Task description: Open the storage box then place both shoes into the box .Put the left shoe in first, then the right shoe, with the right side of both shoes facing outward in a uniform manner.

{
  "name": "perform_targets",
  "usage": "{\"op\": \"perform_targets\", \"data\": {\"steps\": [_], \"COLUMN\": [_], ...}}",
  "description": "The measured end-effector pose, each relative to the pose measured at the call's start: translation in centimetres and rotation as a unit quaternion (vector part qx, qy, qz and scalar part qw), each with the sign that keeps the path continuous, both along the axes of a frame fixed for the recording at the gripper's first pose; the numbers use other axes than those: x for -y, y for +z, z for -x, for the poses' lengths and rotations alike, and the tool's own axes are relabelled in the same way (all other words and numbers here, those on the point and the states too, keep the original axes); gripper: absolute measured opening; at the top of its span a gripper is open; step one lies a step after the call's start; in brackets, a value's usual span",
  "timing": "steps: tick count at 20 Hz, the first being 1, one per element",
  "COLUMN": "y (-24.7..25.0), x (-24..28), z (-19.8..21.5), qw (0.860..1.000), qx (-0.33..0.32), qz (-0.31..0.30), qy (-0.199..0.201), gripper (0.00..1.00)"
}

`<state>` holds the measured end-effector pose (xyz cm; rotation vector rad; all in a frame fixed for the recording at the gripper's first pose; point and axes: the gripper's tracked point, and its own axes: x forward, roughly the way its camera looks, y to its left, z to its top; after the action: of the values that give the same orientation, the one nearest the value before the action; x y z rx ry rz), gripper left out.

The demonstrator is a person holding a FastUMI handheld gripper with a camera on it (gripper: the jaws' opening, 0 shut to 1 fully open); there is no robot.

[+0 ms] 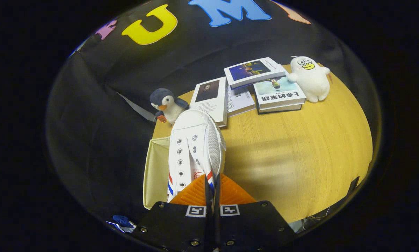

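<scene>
A: Shoe status?

B: White sneaker w/ red-blue stripes, pinched at its heel end by the gripper. Fingers nearly closed, both pressing on thin heel/collar fabric betw. them.

A: Orientation?

B: Long axis runs straight ahead from the fingers, toe pointing away toward the penguin plush and books. Lace eyelets face up and a bit left; rubber sole edge on the right.

A: Where's it sit vs. the box?

B: Held over the right wall of the cream storage box, which is at the left edge of the wooden table. Can't tell if it touches the box. White duck plush beyond, next to the books.
</scene>
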<state>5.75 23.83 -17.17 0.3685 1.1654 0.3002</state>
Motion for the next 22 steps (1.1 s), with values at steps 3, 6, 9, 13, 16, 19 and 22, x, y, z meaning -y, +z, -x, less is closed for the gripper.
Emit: {"op": "perform_targets", "data": {"steps": [3, 6, 9, 13, 16, 19, 22], "y": [-0.8, -1.7, -2.8, -4.3, -3.0, 0.1, 2.1], "x": [-2.6, -4.5, -6.0, -7.0, -8.5, -7.2, -4.9], "z": [0.1, 0.6, 1.0, 1.5, 1.0, 0.2, 0.1], "qw": [1.0, 1.0, 0.999, 0.998, 0.999, 0.999, 0.997], "qx": [-0.008, -0.016, -0.025, -0.03, -0.012, 0.03, 0.072], "qz": [-0.002, 0.005, 0.012, 0.029, -0.008, -0.013, 0.005], "qy": [0.014, 0.023, 0.029, 0.039, 0.042, 0.035, 0.042], "gripper": [0.01, 0.01, 0.01, 0.01, 0.35, 0.99, 0.98]}}
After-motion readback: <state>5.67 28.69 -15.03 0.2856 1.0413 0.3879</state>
